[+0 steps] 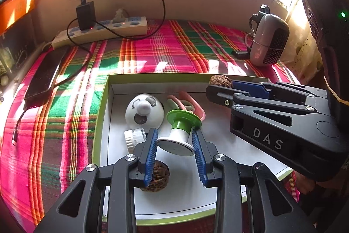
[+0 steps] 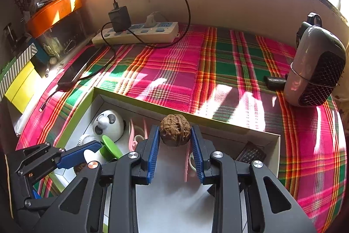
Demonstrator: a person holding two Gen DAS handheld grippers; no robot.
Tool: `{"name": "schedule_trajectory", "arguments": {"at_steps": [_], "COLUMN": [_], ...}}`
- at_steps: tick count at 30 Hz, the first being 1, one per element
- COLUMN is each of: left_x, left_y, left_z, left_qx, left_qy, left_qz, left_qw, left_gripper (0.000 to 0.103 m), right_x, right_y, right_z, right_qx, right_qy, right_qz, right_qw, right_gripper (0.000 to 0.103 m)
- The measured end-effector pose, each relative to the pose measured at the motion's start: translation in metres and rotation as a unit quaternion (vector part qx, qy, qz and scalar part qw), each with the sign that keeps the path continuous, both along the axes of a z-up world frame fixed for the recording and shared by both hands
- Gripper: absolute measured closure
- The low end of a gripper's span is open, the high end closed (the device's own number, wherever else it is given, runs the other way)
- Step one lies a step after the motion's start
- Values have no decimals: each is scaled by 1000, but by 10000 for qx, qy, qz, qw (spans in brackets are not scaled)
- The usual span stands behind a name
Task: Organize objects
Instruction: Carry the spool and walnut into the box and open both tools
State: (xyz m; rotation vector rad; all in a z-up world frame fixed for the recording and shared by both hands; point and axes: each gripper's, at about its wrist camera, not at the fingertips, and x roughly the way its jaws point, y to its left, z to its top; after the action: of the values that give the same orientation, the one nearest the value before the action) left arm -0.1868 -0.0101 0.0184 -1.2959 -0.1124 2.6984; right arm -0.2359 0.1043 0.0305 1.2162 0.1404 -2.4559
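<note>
A white box with a green rim (image 1: 102, 102) (image 2: 231, 123) lies on the plaid cloth. My left gripper (image 1: 174, 137) is shut on a green-and-white spool (image 1: 180, 130), held tilted over the box; it also shows in the right wrist view (image 2: 109, 150). A walnut (image 1: 157, 176) lies in the box under its left finger. My right gripper (image 2: 175, 137) is shut on a second walnut (image 2: 175, 130), held over the box; it also shows in the left wrist view (image 1: 220, 81). In the box lie a white panda dome (image 1: 144, 111), a white cap (image 1: 134, 137) and pink clips (image 1: 192, 105).
A power strip (image 2: 135, 33) with a black charger (image 2: 119, 18) and cable stands at the back. A phone (image 1: 42, 76) lies at the left on the cloth. A small grey heater (image 2: 316, 71) stands at the right. A dark grater piece (image 2: 250, 154) lies in the box's right corner.
</note>
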Motion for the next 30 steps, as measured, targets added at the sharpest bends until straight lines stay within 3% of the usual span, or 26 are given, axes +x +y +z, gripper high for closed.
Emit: {"name": "schedule_trajectory", "arguments": {"at_steps": [30], "left_x": [-6], "left_y": [1], "left_z": [-7], "left_qx": [-35], "left_qy": [-132], "left_qz": [13], "left_qw": [9999], "left_gripper": [72], "right_x": [-9], "right_y": [-18], "right_z": [-14], "right_qx": [323], "right_qy": [-202], "right_qz": [154], "right_qw": [9992], "right_gripper": [72]}}
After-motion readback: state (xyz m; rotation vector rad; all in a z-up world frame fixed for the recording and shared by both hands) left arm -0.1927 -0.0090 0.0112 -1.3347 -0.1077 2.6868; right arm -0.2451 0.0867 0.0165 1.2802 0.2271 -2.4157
